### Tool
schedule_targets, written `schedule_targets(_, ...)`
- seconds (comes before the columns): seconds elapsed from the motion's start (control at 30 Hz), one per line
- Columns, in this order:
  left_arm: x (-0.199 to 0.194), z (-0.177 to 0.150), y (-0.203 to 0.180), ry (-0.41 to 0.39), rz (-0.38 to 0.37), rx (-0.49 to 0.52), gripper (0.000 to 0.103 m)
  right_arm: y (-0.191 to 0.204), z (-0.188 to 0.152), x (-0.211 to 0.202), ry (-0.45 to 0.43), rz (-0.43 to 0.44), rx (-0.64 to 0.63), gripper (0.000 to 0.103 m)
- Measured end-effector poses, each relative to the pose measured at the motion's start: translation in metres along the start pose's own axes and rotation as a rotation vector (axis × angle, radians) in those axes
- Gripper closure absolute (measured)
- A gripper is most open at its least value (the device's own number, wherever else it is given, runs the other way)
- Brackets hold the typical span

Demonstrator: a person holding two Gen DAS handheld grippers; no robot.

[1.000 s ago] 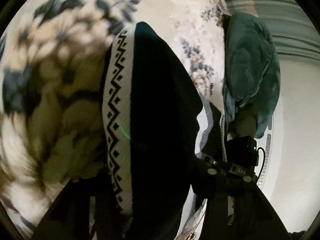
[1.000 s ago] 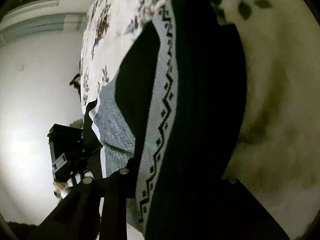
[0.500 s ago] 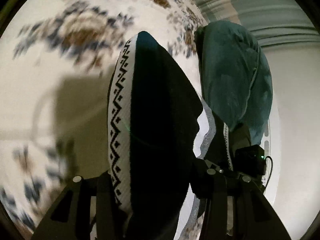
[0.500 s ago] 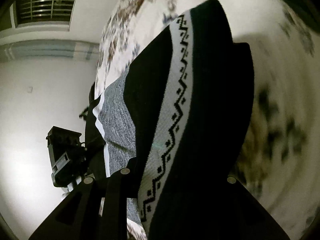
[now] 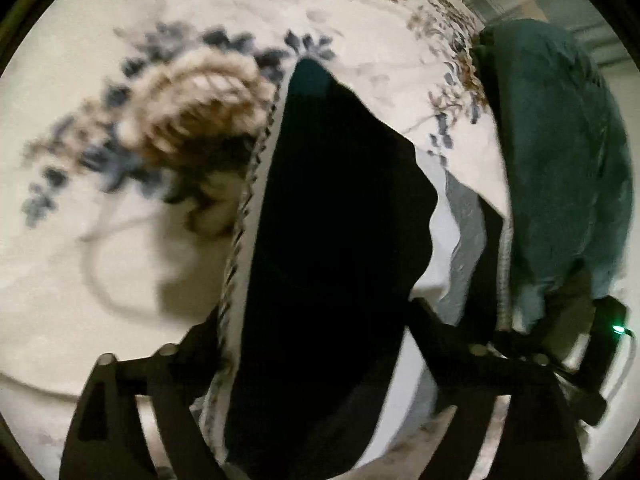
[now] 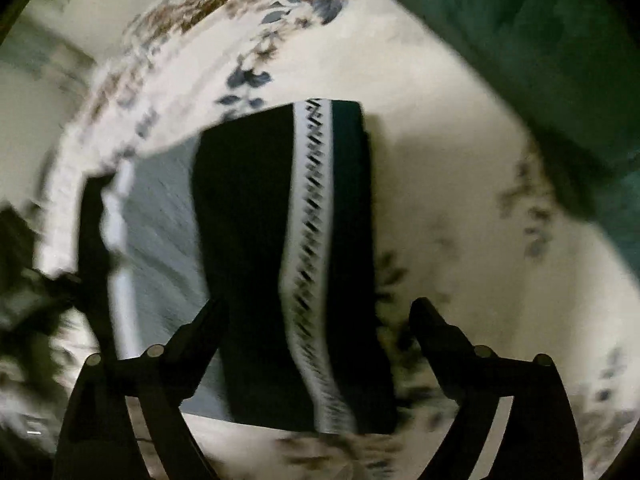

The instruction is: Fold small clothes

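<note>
A small black knit garment [image 5: 336, 240] with a white zigzag-patterned band lies on a floral bedsheet [image 5: 100, 260]. In the left wrist view it runs up between the fingers of my left gripper [image 5: 316, 320], whose jaws stand wide apart around it. In the right wrist view the garment [image 6: 248, 264] lies folded and flat, its band [image 6: 312, 240] running lengthwise, grey and white parts to its left. My right gripper [image 6: 320, 312] is open just above the garment's near end, not gripping it. The right wrist view is motion-blurred.
A dark teal blanket [image 5: 560, 168] lies bunched at the sheet's right edge; it also fills the top right of the right wrist view [image 6: 540, 40]. The other gripper's body with a green light [image 5: 608, 332] sits at the right. A pale wall lies beyond the bed.
Both grippers held the garment up off the bed; now the jaws have opened and the garment lies on the sheet. The right gripper has swung to look down the bed.
</note>
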State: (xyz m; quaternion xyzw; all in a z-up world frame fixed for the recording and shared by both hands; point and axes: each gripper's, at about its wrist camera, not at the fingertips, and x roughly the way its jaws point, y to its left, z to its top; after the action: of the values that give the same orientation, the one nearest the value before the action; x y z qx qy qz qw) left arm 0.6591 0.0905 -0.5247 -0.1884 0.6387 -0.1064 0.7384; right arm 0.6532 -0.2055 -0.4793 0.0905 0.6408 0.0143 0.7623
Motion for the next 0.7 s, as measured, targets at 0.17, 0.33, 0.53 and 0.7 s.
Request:
schedule_targets(0.17,-0.021,-0.026,-0.020,-0.131,0.242,0.119,0.004,0.010,-0.046,-0.022,-0.067,-0.152,-0.049,0.001)
schedule_targets(0.33,-0.047,-0.060,-0.032,-0.168,0.329,0.127,0.004,0.014,-0.078,-0.067,-0.140,-0.209,-0.051,0.001)
schedule_targets(0.53,-0.098,-0.099,-0.069,-0.199,0.335,0.129,0.004,0.016,-0.110,-0.147,-0.218,-0.238,-0.030,0.000)
schedule_targets(0.7,-0.165,-0.139,-0.103,-0.270,0.372,0.164,0.004,0.018,-0.140,-0.224,-0.279,-0.277,-0.028,0.000)
